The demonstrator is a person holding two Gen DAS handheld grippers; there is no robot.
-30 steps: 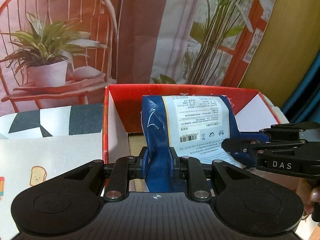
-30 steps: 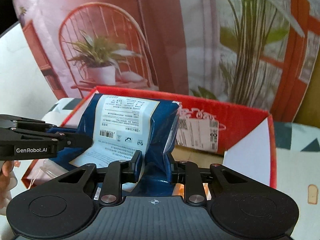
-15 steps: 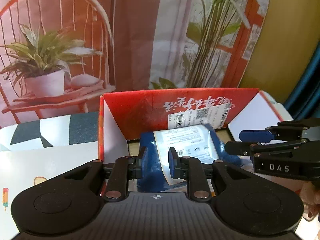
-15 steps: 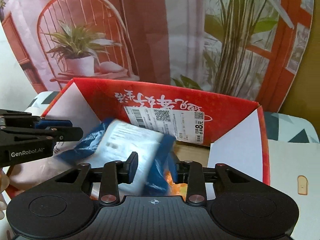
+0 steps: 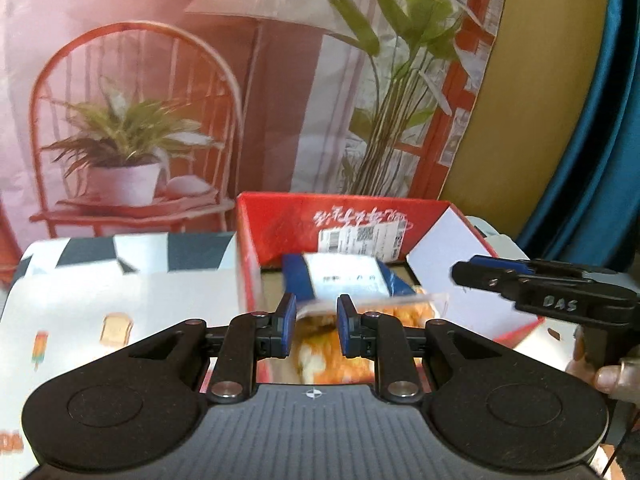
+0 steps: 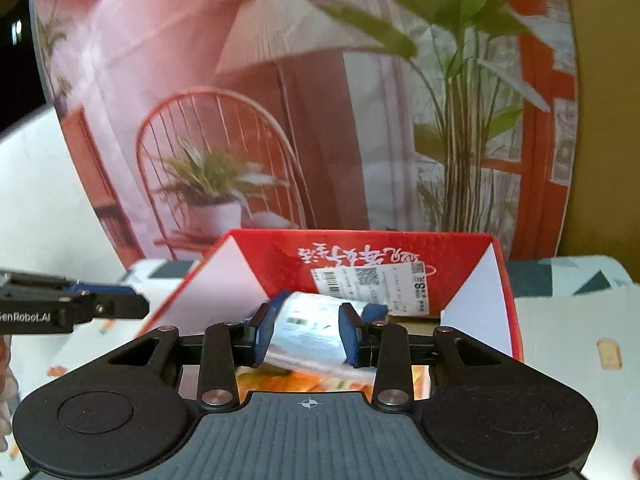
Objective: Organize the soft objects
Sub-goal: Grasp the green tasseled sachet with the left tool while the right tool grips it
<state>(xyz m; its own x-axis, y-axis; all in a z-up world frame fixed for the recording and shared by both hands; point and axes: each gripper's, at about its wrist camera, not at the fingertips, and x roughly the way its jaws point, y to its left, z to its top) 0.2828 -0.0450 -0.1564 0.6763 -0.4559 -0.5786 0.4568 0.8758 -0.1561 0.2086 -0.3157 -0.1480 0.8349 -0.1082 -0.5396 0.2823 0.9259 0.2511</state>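
A blue soft package [image 5: 340,280] with a white label lies flat inside the red cardboard box [image 5: 280,224], on top of an orange packet [image 5: 328,344]. My left gripper [image 5: 316,322] hovers at the box's near edge, jaws a little apart, nothing pressed between them. The right gripper [image 5: 500,276] reaches in from the right. In the right wrist view the blue package [image 6: 312,328] rests in the box [image 6: 460,252] beyond my right gripper [image 6: 306,334], which stands open and clear of it. The left gripper [image 6: 100,300] is at the left.
White flaps [image 5: 448,248] stand up at both ends of the box. A tablecloth [image 5: 120,300] with toast and ice-lolly prints spreads left of the box. A printed backdrop [image 5: 160,80] stands behind it. A person's fingers [image 5: 612,376] hold the right gripper.
Both grippers let go of the blue package, which dropped from upright to flat inside the box. Both have pulled back and up from it; the right jaws opened wider.
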